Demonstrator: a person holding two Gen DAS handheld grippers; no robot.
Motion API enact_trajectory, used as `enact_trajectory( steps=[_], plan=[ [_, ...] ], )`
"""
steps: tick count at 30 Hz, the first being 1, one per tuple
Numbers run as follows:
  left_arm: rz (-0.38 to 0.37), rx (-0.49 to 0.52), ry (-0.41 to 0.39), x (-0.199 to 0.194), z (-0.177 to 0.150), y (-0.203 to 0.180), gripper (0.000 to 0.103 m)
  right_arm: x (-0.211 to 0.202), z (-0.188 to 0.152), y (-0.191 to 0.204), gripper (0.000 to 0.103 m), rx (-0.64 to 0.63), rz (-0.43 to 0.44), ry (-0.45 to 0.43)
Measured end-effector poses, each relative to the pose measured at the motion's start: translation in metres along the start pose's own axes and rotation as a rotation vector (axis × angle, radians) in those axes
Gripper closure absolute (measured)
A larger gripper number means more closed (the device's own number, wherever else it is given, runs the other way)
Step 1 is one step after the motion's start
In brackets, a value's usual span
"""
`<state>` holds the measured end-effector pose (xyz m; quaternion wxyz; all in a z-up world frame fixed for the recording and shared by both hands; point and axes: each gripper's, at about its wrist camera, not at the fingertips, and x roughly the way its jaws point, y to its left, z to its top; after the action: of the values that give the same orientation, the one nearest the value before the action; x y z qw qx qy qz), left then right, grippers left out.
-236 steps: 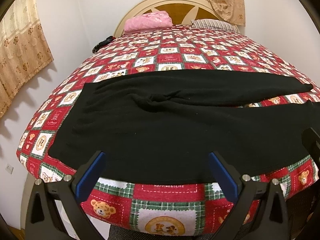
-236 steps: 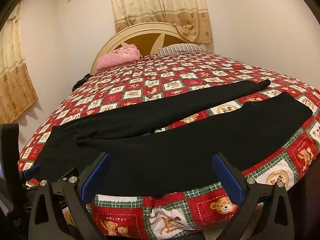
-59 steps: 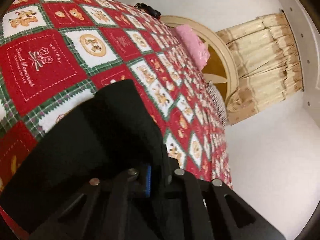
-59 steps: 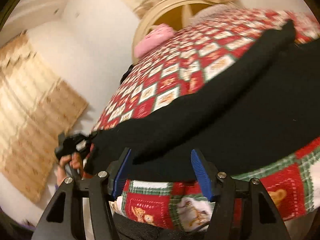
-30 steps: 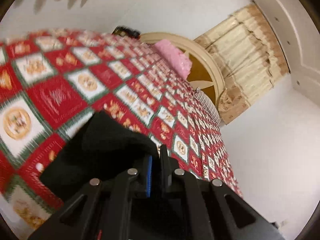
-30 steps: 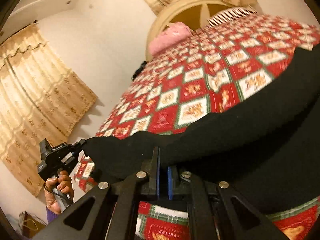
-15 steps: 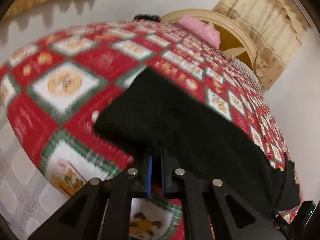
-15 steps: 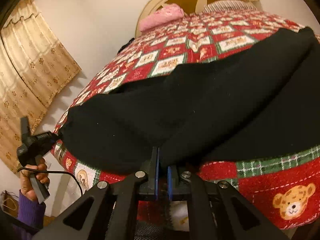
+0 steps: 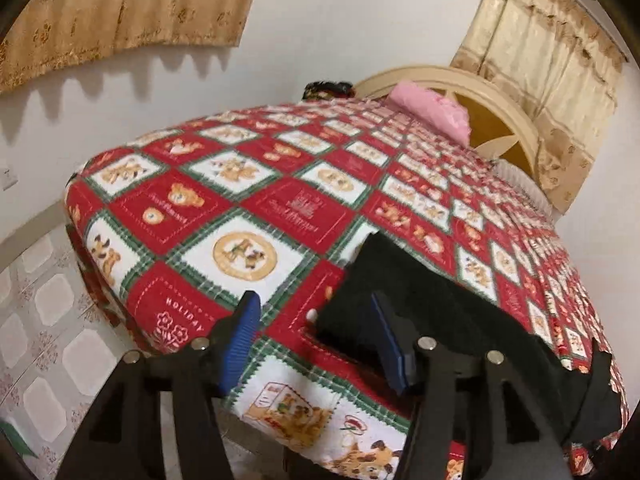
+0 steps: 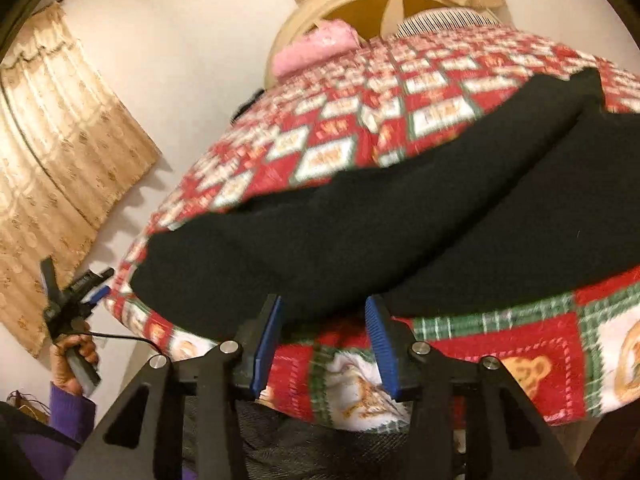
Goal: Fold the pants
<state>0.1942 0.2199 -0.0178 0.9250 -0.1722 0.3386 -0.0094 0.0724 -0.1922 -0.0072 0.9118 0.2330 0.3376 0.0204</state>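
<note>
The black pants (image 10: 360,232) lie along the near edge of the bed, one leg laid over the other. In the left wrist view their waist end (image 9: 432,312) lies just right of my left gripper (image 9: 316,340), which is open and empty, its right finger in front of the cloth. My right gripper (image 10: 324,344) is open and empty, just below the pants' near edge at the bed's side. My left gripper also shows in the right wrist view (image 10: 76,292), held off the bed's left corner.
The bed (image 9: 248,216) has a red, green and white bear quilt. A pink pillow (image 9: 432,108) and a cream headboard (image 9: 500,96) stand at the far end. Curtains (image 10: 60,136) hang on the walls. Tiled floor (image 9: 36,320) lies left of the bed.
Both grippers were shut on the pants and carried the far leg over the near one. Both have now opened, let go and drawn back from the cloth.
</note>
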Motion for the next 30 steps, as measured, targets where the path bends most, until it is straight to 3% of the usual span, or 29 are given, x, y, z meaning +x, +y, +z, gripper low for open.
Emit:
enact_trajectory(
  steps=[3, 7, 12, 16, 17, 18, 19, 20, 23, 26, 30],
  plan=[
    [-0.051, 0.1, -0.026, 0.006, -0.005, -0.025, 0.045, 0.015, 0.022, 0.023, 0.058, -0.069, 0.074, -0.016],
    [-0.06, 0.199, -0.015, 0.028, -0.011, -0.057, 0.045, 0.064, 0.048, 0.064, 0.058, -0.185, 0.137, 0.017],
    [0.04, 0.157, 0.062, 0.067, -0.018, -0.059, 0.045, 0.135, 0.066, 0.093, 0.058, -0.276, 0.136, 0.125],
    [0.089, 0.272, 0.025, 0.065, -0.029, -0.074, 0.034, 0.187, 0.062, 0.087, 0.058, -0.207, 0.148, 0.254],
    [0.099, 0.295, 0.019, 0.065, -0.032, -0.076, 0.031, 0.191, 0.061, 0.09, 0.057, -0.203, 0.151, 0.244],
    [0.107, 0.314, 0.013, 0.065, -0.034, -0.079, 0.029, 0.193, 0.061, 0.092, 0.054, -0.208, 0.154, 0.23],
    [0.112, 0.324, 0.012, 0.066, -0.035, -0.081, 0.024, 0.196, 0.062, 0.097, 0.045, -0.209, 0.171, 0.244],
    [0.117, 0.33, 0.013, 0.068, -0.036, -0.084, 0.019, 0.197, 0.062, 0.101, 0.037, -0.205, 0.19, 0.257],
    [0.114, 0.314, 0.024, 0.073, -0.034, -0.088, 0.008, 0.206, 0.059, 0.12, 0.036, -0.233, 0.272, 0.321],
    [0.104, 0.296, 0.029, 0.075, -0.032, -0.088, 0.004, 0.218, 0.058, 0.138, 0.035, -0.281, 0.276, 0.333],
    [0.071, 0.274, 0.044, 0.074, -0.029, -0.085, 0.003, 0.237, 0.067, 0.145, 0.027, -0.237, 0.357, 0.364]
  ],
)
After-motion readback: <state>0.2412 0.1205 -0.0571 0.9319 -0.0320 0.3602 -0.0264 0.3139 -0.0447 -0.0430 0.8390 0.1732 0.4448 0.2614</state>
